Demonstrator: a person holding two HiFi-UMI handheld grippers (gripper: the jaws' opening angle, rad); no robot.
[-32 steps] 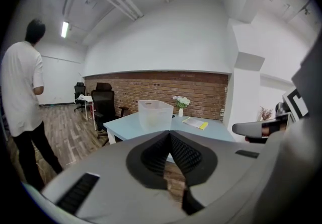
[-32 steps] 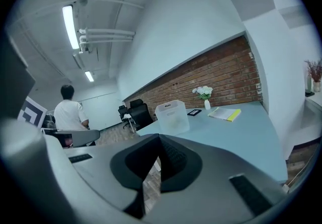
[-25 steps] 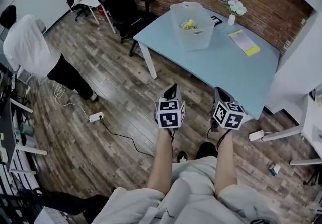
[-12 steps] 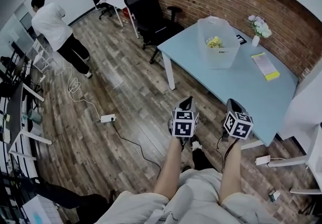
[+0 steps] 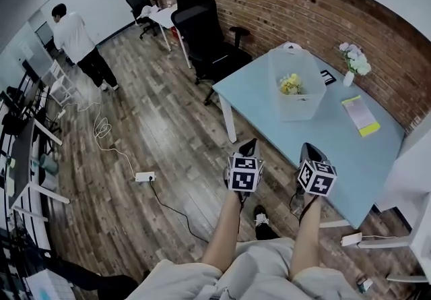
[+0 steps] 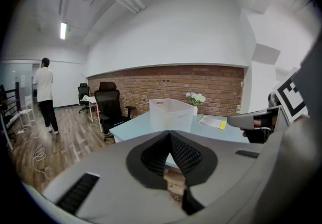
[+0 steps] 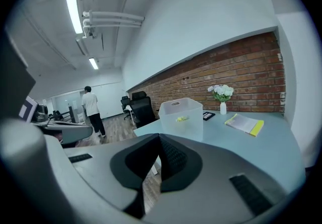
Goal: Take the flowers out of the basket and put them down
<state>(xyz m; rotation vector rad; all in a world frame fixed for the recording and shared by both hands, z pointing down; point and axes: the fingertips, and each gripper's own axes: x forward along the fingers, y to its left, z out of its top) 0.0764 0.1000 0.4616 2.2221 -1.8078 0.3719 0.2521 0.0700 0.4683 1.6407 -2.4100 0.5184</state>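
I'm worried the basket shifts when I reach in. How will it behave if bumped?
The basket looks like thin translucent plastic and holds only a small bunch of yellow flowers, so it is probably light. On the smooth blue table it may slide rather than tip, given its broad base.

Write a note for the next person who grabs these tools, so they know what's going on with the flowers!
Left tool: jaws shut, nothing in them, held over the floor short of the table.
Right tool: jaws shut, empty, beside the left one.
Flowers: a yellow bunch inside the clear basket, which stands on the table.
Done: nothing yet; the flowers are untouched.
Left: get close to the table, open a tool, lift the flowers out of the basket and put them down, probably on a bare part of the table.
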